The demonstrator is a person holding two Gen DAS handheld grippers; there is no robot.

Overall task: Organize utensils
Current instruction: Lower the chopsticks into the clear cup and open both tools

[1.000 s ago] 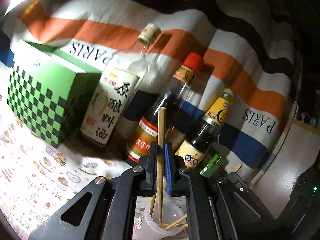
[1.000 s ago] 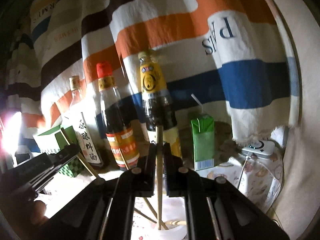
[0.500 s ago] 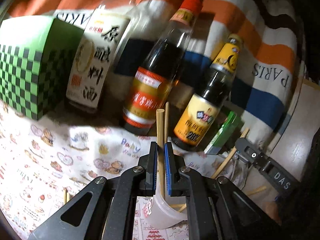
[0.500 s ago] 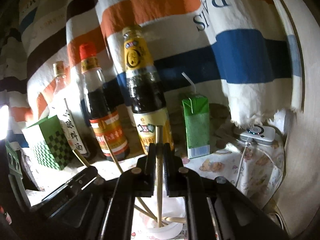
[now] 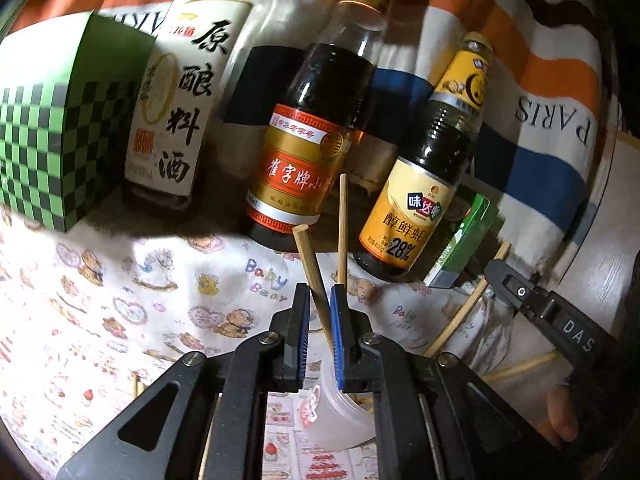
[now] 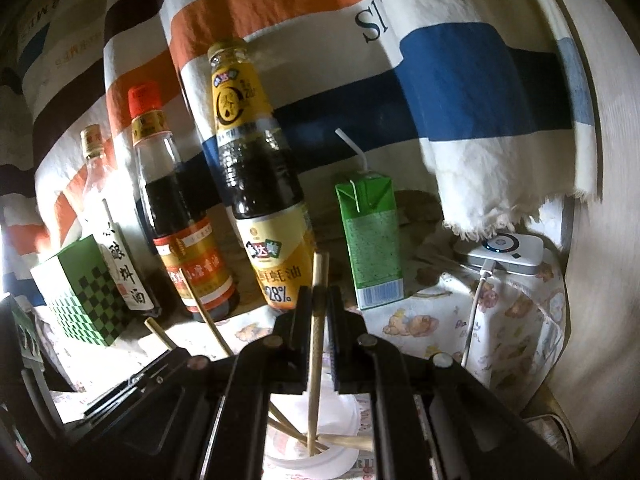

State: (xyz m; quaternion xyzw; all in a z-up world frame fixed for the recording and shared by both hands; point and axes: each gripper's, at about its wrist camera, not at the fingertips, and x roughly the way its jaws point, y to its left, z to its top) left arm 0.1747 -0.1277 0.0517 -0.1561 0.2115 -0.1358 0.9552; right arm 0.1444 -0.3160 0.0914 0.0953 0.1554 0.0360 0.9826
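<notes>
My left gripper [image 5: 320,300] is shut on a wooden chopstick [image 5: 308,252] that leans to the left between the blue pads. Under it stands a translucent plastic cup [image 5: 336,416], and a second chopstick [image 5: 343,216] rises from the cup behind the pads. My right gripper [image 6: 320,292] is shut on another chopstick [image 6: 320,268], nearly upright, whose lower end reaches into the white cup [image 6: 348,456] among several chopsticks. In the left wrist view one of the right gripper's fingers [image 5: 520,292] comes in from the right.
Behind the cup stand a cooking wine bottle [image 5: 176,112], a red-capped dark bottle [image 5: 308,148] and a yellow-labelled sauce bottle [image 5: 424,184]. A green checked box [image 5: 52,148], a green drink carton [image 6: 372,240] and a white device with a cable [image 6: 504,252] flank them. A striped towel hangs behind.
Both grippers have sunk toward the cup, so the bottles look closer. The chopstick in my left gripper stood upright and now leans left. The right chopstick has gone lower into the cup.
</notes>
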